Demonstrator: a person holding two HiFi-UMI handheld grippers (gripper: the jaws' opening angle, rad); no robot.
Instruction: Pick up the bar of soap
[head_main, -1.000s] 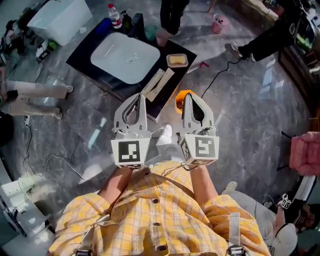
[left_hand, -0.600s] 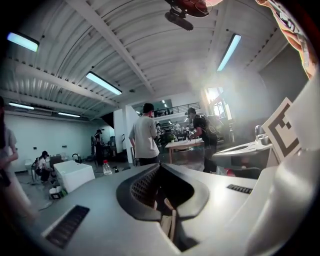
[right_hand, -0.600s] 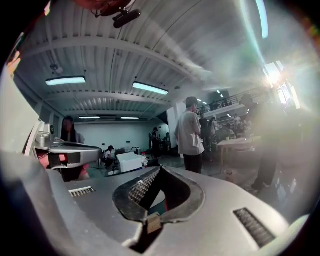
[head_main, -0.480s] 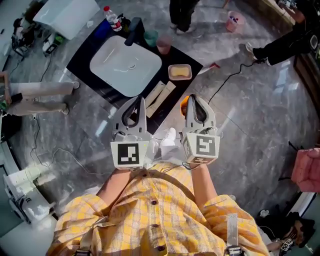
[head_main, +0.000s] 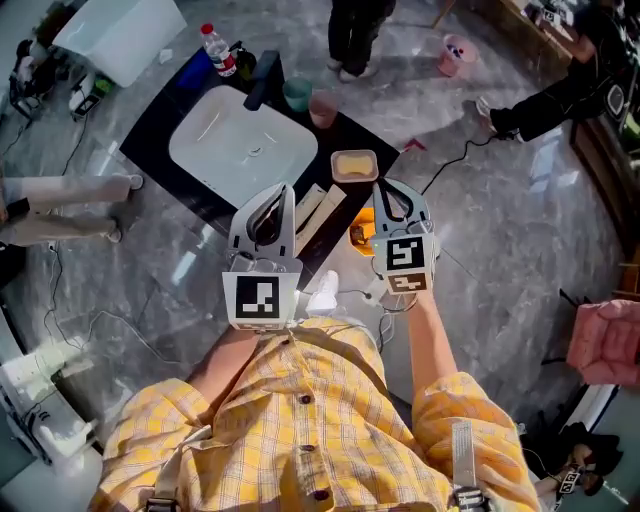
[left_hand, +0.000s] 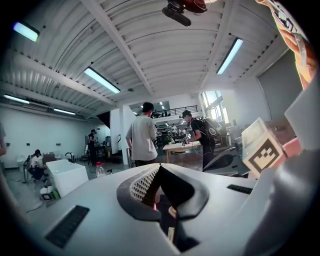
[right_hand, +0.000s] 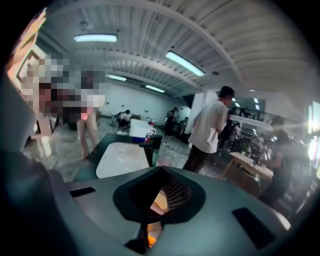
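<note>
The yellow bar of soap lies in a small beige dish at the near right corner of the black counter. My right gripper reaches forward, its shut tips just below and right of the dish, with nothing held. My left gripper is shut too and empty. It hovers over the counter's near edge beside the white sink basin. In the left gripper view the jaws meet at a point. The right gripper view shows jaws together, with the basin ahead on the left.
A black faucet, green cup, pink cup and water bottle stand behind the basin. Pale flat boxes lie at the counter's near edge. An orange object sits on the floor. People stand beyond and at the right.
My right gripper has stretched forward toward the soap dish. The left gripper has stayed roughly where it was. Both stay shut.
</note>
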